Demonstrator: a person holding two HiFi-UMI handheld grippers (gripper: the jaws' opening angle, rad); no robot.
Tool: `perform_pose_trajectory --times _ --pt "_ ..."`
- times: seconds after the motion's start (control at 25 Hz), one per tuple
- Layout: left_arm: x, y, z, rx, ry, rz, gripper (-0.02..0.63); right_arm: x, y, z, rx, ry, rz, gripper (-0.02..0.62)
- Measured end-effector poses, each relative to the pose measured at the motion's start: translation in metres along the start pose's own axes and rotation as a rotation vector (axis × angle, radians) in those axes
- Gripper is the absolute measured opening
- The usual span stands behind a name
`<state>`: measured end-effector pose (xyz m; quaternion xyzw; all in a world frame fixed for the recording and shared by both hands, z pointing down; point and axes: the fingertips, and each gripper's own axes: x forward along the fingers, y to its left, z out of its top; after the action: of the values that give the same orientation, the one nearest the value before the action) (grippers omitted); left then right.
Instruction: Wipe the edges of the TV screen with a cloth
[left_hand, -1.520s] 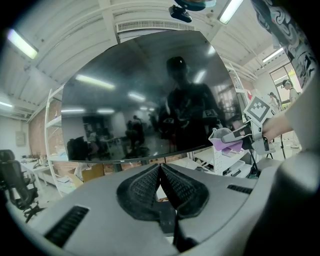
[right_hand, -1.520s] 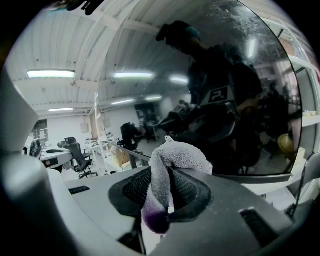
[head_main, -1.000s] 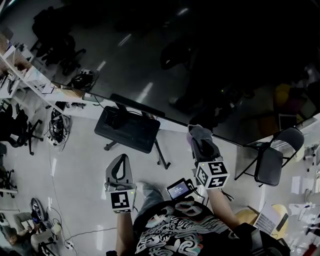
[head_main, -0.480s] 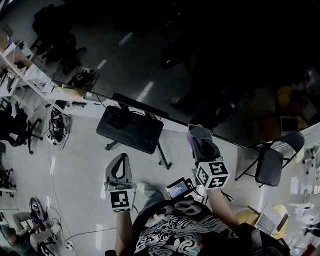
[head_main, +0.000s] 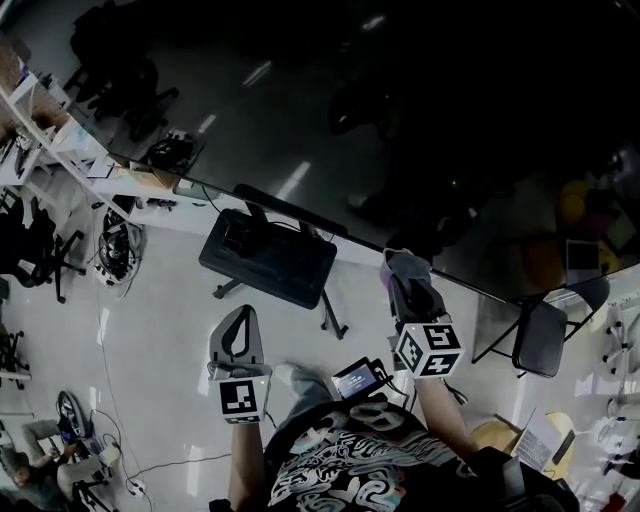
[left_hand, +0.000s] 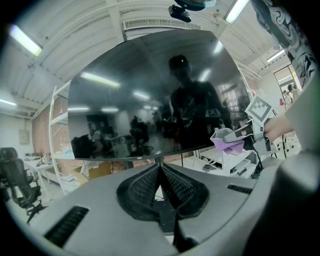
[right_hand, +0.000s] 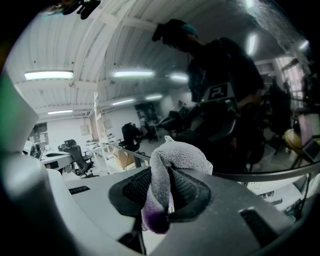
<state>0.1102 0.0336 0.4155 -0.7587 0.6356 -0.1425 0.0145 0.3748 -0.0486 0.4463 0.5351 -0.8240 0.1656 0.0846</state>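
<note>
**Step in hand.** We judge the wipe along the lower edge (left_hand: 138, 158) of the TV screen (left_hand: 150, 95) to be under way. How much of the border is already done we cannot tell.

**Right tool** (right_hand: 167, 184). The jaws stand narrowly apart, clamped on a folded grey cloth (right_hand: 179, 156) with a purple patch at its hanging end. The fold stands up past the tips. The screen's bottom bezel lies directly ahead of the tips. From the left tool's camera the cloth sits at that bezel, short of the right-hand corner. We cannot confirm that it presses on the bezel.

**Left tool** (left_hand: 161, 176). The pads are closed against each other with nothing between them. It is held to the left of the right tool and back from the screen, pointed at the middle of the lower edge. The stand base (head_main: 265, 258) lies ahead of it on the floor.

**Next move, our estimate.** Slide the right tool sideways along the bezel toward the corner. Keep the fold on the frame rather than on the glass, then turn up the side edge.
</note>
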Motion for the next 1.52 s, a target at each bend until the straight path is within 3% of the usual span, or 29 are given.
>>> perform_pose_trajectory --times 1.52 --pt "0.039 0.108 -0.039 -0.058 0.012 -0.022 0.017 0.073 0.069 0.003 -0.005 0.021 -0.055 0.109"
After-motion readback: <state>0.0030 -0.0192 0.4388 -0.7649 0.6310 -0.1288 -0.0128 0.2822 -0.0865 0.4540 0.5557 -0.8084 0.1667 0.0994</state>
